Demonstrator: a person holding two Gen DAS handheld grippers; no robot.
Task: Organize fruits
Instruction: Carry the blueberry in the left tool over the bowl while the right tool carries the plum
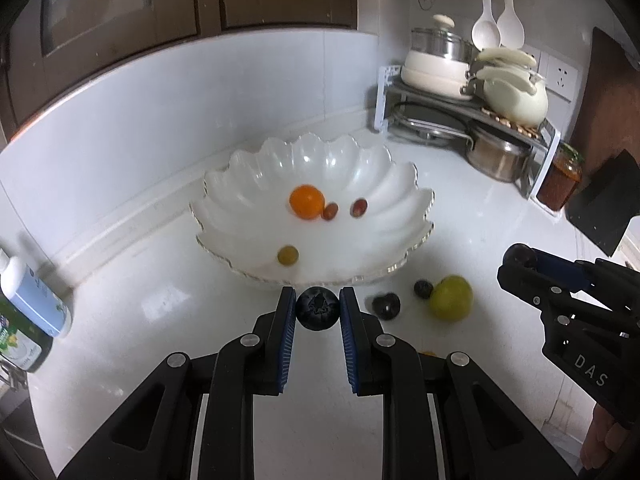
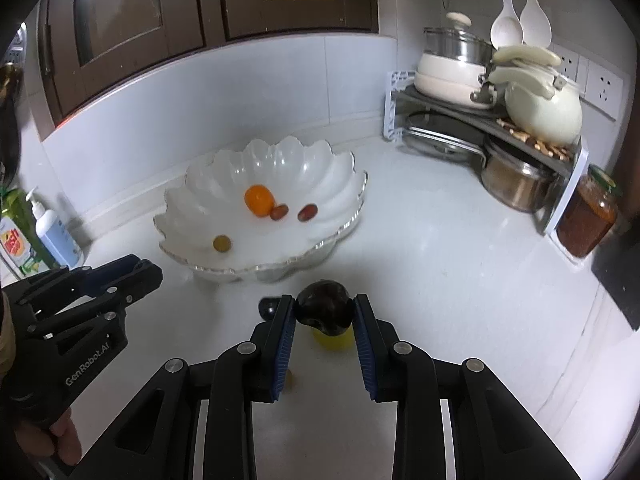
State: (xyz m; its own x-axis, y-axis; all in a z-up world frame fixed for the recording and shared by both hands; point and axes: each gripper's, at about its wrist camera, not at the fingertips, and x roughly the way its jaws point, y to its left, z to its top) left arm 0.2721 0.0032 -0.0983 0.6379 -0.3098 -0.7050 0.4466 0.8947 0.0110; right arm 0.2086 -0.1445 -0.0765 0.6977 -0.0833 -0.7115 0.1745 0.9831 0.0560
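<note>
Ribbed blue gripper pads point(image 1: 286, 336) pinch a round matte blueberry point(image 1: 318, 308).

A white countertop point(image 1: 460, 216) ran along a white tiled wall into a corner. A scalloped white bowl point(image 1: 360, 168) stood on it near the wall. In front of the bowl, directly on the counter, lay a green round fruit point(image 1: 451, 298), a small dark berry point(image 1: 423, 288) touching its left side, and a dark fruit point(image 1: 387, 305) just left of that. At the far left edge stood a white pump bottle point(image 2: 56, 236) and a green bottle point(image 2: 16, 240) beside it. In the corner a two-tier rack point(image 1: 548, 156) stood on the counter, with a steel pot point(image 1: 496, 158) under it and a jar of reddish preserve point(image 1: 560, 180) just beside its white leg
</note>
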